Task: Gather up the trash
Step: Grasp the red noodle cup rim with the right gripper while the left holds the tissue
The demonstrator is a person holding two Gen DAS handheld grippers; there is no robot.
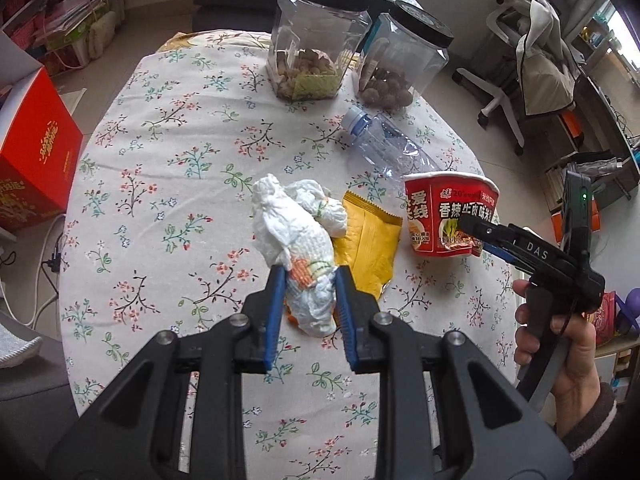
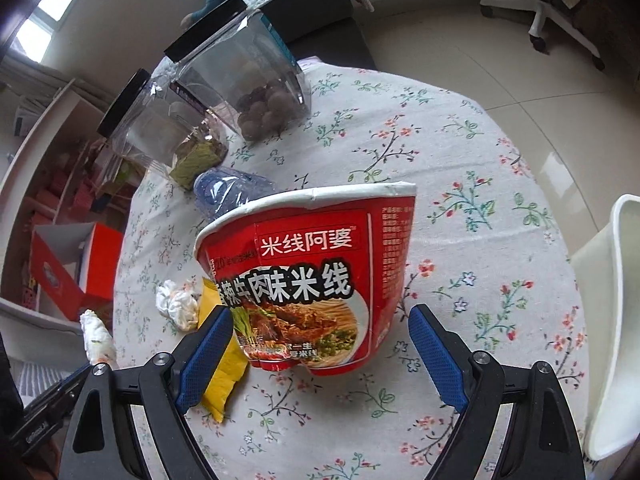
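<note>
My left gripper (image 1: pixel 309 276) is shut on a crumpled white tissue (image 1: pixel 294 240) and holds it just above the floral tablecloth. A second tissue wad (image 1: pixel 320 204) lies behind it beside a yellow snack wrapper (image 1: pixel 370 252). A red instant noodle cup (image 1: pixel 448 216) stands to the right, an empty clear plastic bottle (image 1: pixel 384 148) lies behind it. My right gripper (image 2: pixel 320 320) is open, its blue pads on either side of the noodle cup (image 2: pixel 312 276), not touching. The held tissue (image 2: pixel 96 336), the wad (image 2: pixel 178 304) and the wrapper (image 2: pixel 224 376) show at the left there.
Two clear jars with black lids (image 1: pixel 320 40) (image 1: pixel 404 64) stand at the table's far side. A red box (image 1: pixel 32 168) sits on the floor left of the table. A white bin rim (image 2: pixel 616 320) is at the right edge. An office chair (image 1: pixel 520 60) stands beyond.
</note>
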